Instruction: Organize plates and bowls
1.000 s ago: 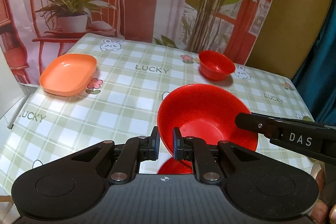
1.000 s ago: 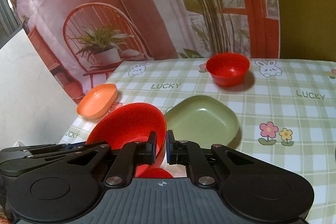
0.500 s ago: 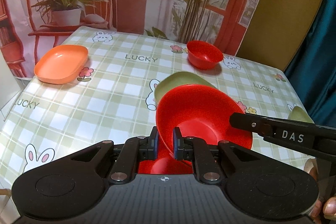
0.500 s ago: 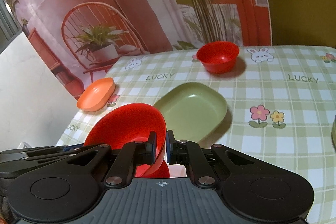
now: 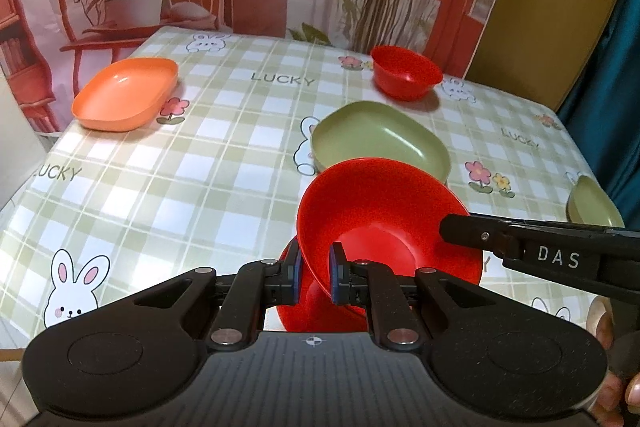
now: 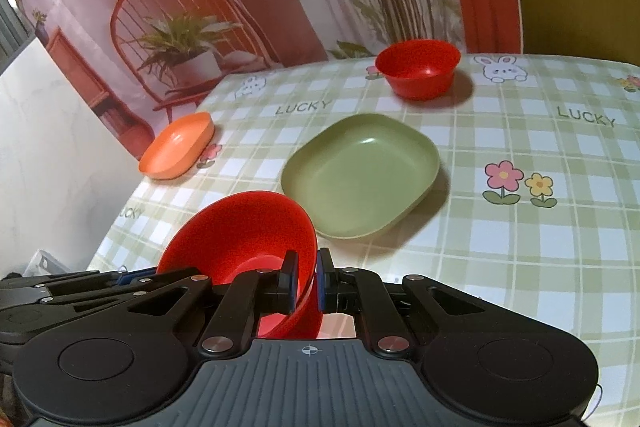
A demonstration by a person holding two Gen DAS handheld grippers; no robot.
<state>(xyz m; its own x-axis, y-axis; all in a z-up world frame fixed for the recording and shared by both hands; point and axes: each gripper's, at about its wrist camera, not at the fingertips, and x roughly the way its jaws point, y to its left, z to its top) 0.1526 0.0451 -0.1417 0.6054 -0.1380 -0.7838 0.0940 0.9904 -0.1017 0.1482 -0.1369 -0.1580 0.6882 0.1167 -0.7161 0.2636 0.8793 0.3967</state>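
Both grippers hold one large red bowl above the near table edge. My left gripper is shut on its near rim. My right gripper is shut on the opposite rim of the same bowl; its finger also shows in the left wrist view. A green plate lies just beyond the bowl. A small red bowl stands at the far side. An orange plate lies far left.
A second green dish sits at the right table edge. The checked tablecloth covers the table. A printed backdrop hangs behind the table. A white wall panel stands at the left.
Both grippers and the large red bowl have pulled back toward the near edge. The green plate, hidden behind the bowl a second ago, now shows in the left wrist view.
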